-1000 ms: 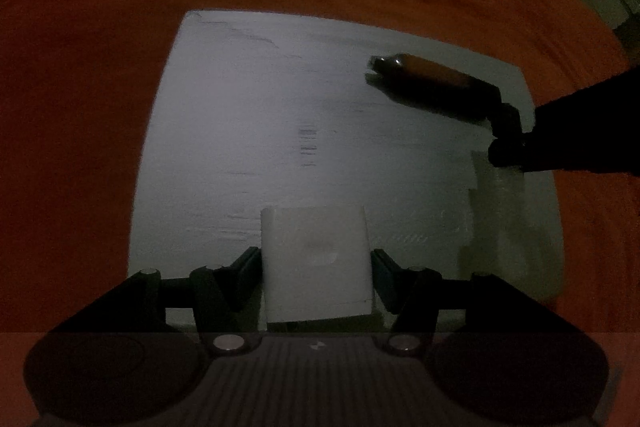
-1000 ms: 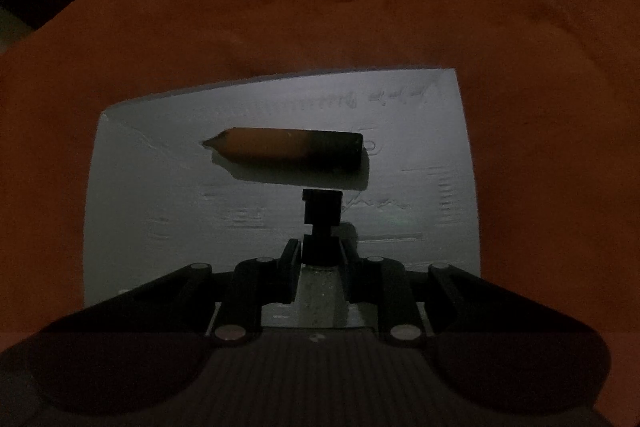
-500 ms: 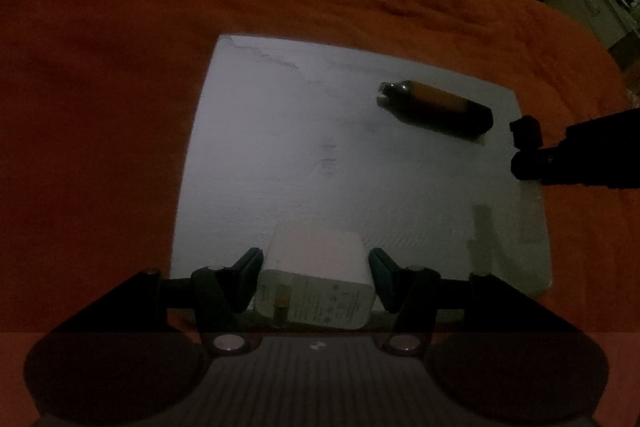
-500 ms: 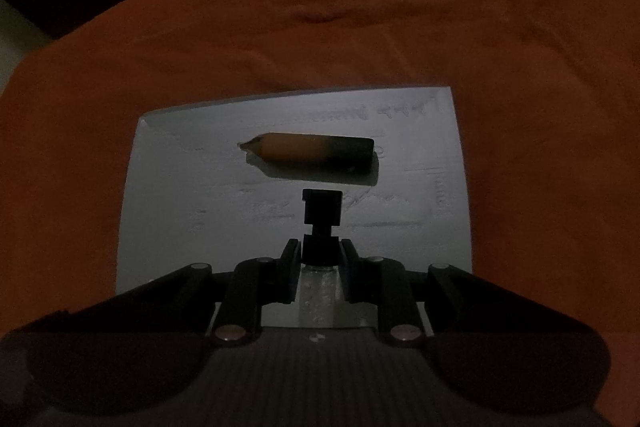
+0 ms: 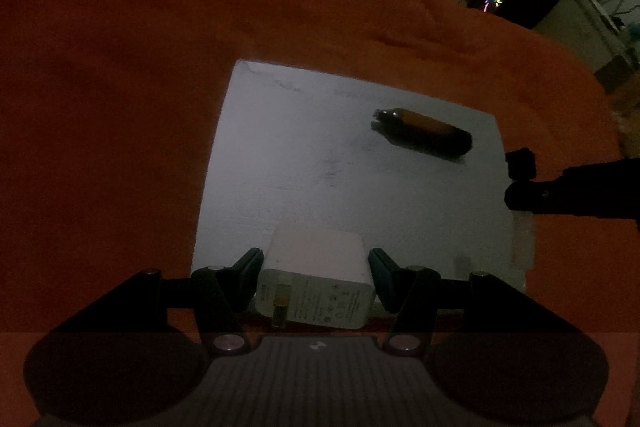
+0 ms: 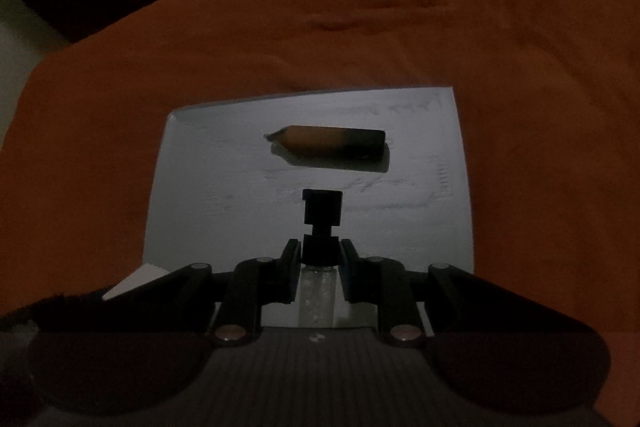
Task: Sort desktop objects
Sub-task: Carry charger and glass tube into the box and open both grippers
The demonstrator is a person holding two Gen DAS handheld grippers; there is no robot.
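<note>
Carry step in hand: left gripper (image 5: 316, 263) clamped about half-wide on white charger (image 5: 316, 279), right gripper (image 6: 319, 269) nearly closed on clear pump bottle (image 6: 318, 291), both held above white sheet (image 5: 300, 155) on orange cloth (image 5: 120, 87). Brown pencil-shaped case (image 6: 328, 143) lying flat on sheet, untouched. Next move judged to require firm grips during transfer to sorting spots, none in view.

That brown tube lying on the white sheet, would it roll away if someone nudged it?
Probably. The brown tube looks round and lies on its side on the flat white sheet, so a sideways nudge should roll it. Its pointed end might make it curve. It looks stiff.
</note>
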